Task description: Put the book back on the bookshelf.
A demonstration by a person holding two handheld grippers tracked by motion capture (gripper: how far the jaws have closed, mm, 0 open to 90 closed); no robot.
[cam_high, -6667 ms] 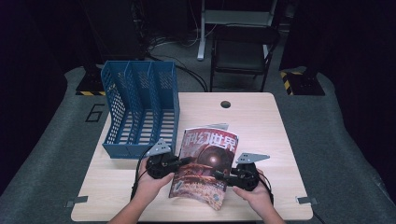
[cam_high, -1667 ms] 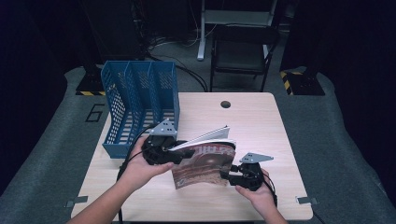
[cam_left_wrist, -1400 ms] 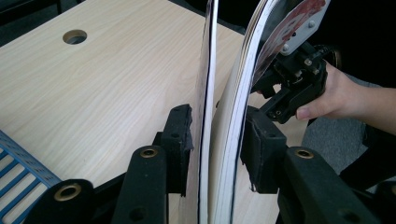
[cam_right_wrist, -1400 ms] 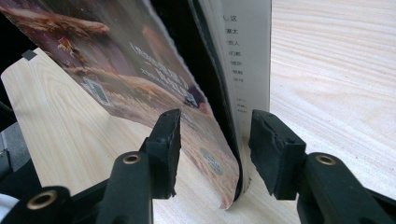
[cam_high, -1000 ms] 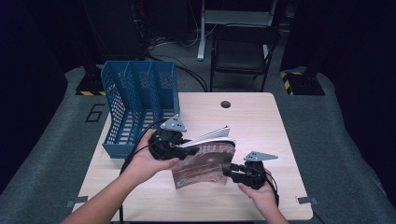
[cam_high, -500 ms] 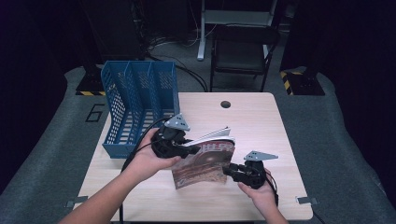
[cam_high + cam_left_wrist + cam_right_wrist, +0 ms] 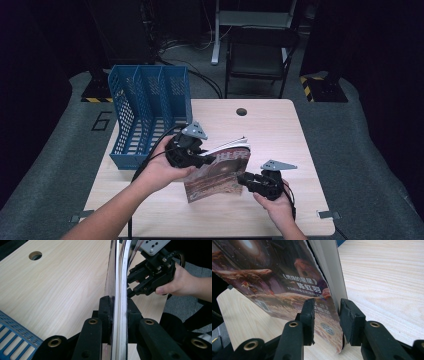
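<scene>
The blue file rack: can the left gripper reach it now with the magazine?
Probably yes. The left gripper, clamped on the standing magazine, is just beside the blue file rack, with bare table between. But the right gripper also grips the magazine.

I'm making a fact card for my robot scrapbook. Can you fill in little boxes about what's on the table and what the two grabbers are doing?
Table: light wood table with a round hole
Main thing: magazine, standing on its edge
Left gripper: jaws just closed, clamped on the magazine
Right gripper: jaws around the magazine's lower corner; grip unclear
Nearby: blue file rack, far left of table
Behind table: dark chair
</scene>
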